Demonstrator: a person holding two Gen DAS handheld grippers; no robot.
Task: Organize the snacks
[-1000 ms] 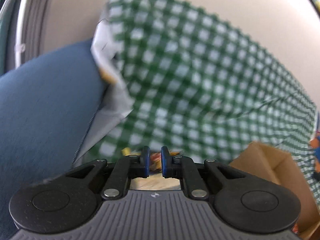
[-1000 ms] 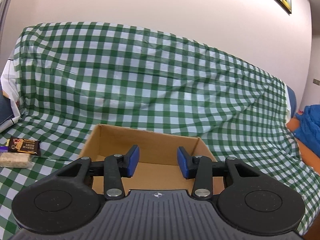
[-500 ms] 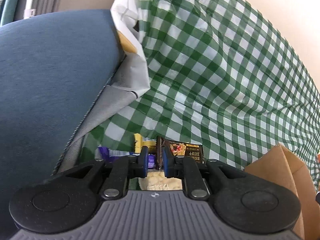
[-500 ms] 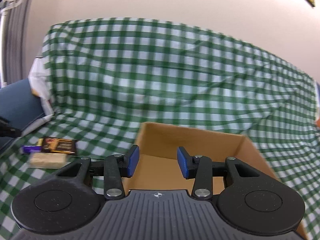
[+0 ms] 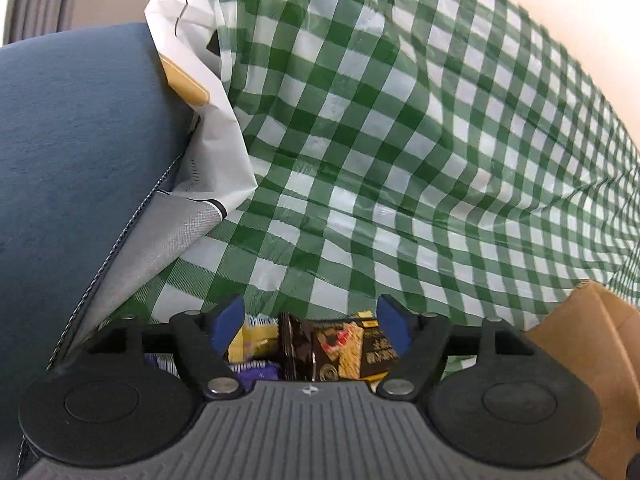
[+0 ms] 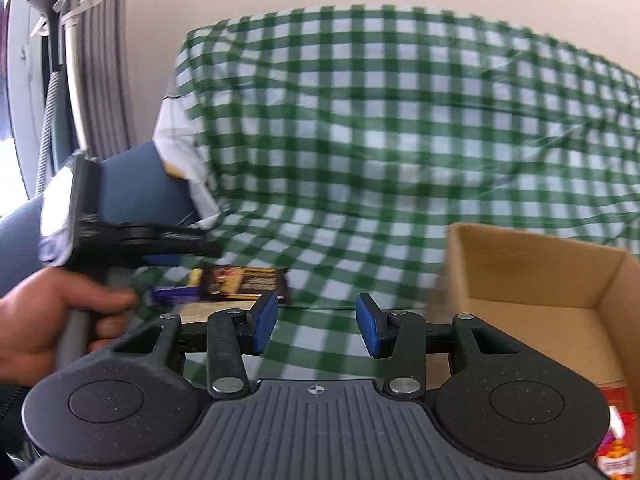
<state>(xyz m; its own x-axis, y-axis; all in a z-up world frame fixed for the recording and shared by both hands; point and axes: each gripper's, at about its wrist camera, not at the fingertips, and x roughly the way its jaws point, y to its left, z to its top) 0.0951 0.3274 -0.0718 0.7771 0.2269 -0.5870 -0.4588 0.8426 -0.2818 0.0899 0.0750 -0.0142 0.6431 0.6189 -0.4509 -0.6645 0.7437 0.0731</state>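
A small pile of snacks lies on the green checked cloth point(image 5: 400, 160). A dark brown snack bar point(image 5: 340, 352) lies on top, also in the right wrist view point(image 6: 244, 282), beside a purple packet point(image 6: 174, 294) and a yellow packet point(image 5: 256, 340). My left gripper point(image 5: 310, 330) is open just above the pile, its blue pads either side of the brown bar. In the right wrist view the left gripper point(image 6: 176, 246) shows hand-held over the snacks. My right gripper point(image 6: 316, 324) is open and empty above the cloth, left of the cardboard box point(image 6: 532, 276).
A blue cushion point(image 5: 72, 160) with a white cover point(image 5: 208, 152) lies left of the snacks. A red and orange snack pack point(image 6: 616, 436) sits at the box's near right. The box corner point(image 5: 588, 336) shows right of the left gripper. A curtain and stand point(image 6: 60, 80) are far left.
My left gripper has opened wide and come down over the snack pile. My right gripper has swung left, so the box now sits at its right and the snacks ahead.
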